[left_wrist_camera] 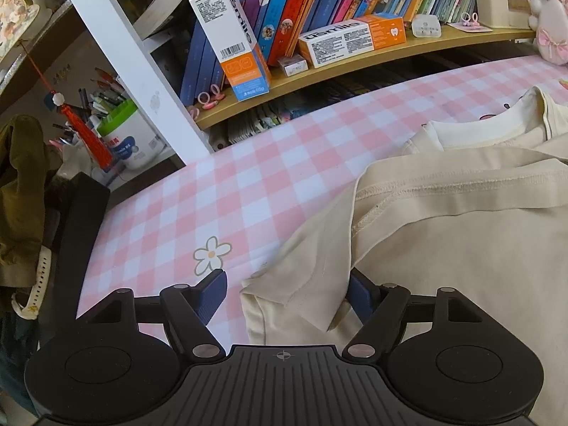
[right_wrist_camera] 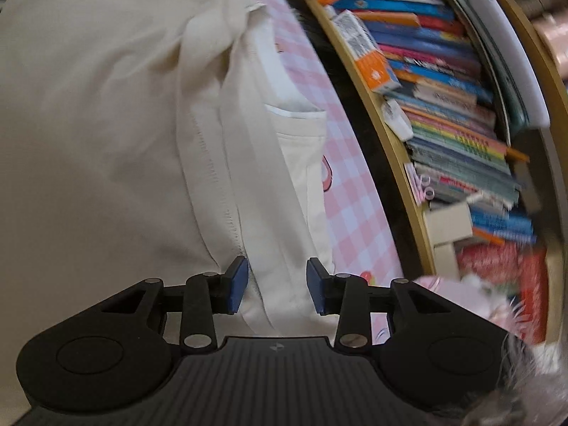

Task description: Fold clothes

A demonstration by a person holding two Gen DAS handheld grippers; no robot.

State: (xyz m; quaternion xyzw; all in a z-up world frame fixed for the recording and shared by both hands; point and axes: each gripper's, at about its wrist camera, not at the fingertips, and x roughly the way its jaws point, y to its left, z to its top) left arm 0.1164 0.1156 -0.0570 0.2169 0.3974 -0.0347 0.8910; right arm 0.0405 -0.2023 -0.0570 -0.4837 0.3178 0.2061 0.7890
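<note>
A cream T-shirt [left_wrist_camera: 461, 241] lies partly folded on the pink-and-white checked tablecloth [left_wrist_camera: 220, 195], its hem turned up toward the collar [left_wrist_camera: 472, 131]. My left gripper [left_wrist_camera: 285, 294] is open wide, with the shirt's sleeve [left_wrist_camera: 301, 284] lying between its blue pads [left_wrist_camera: 213, 294]. In the right wrist view the same shirt [right_wrist_camera: 88, 124] fills the left half. My right gripper [right_wrist_camera: 276, 284] is open just above a folded edge of the cloth [right_wrist_camera: 269, 248], its pads [right_wrist_camera: 236, 284] not pinching it.
A wooden shelf [left_wrist_camera: 355, 67] of books with toothpaste boxes [left_wrist_camera: 234, 42] runs along the table's far side. A white post [left_wrist_camera: 142, 71], a tub of pens [left_wrist_camera: 127, 138] and a black block [left_wrist_camera: 85, 220] stand at the left. A pink plush toy [left_wrist_camera: 546, 25] sits at the far right.
</note>
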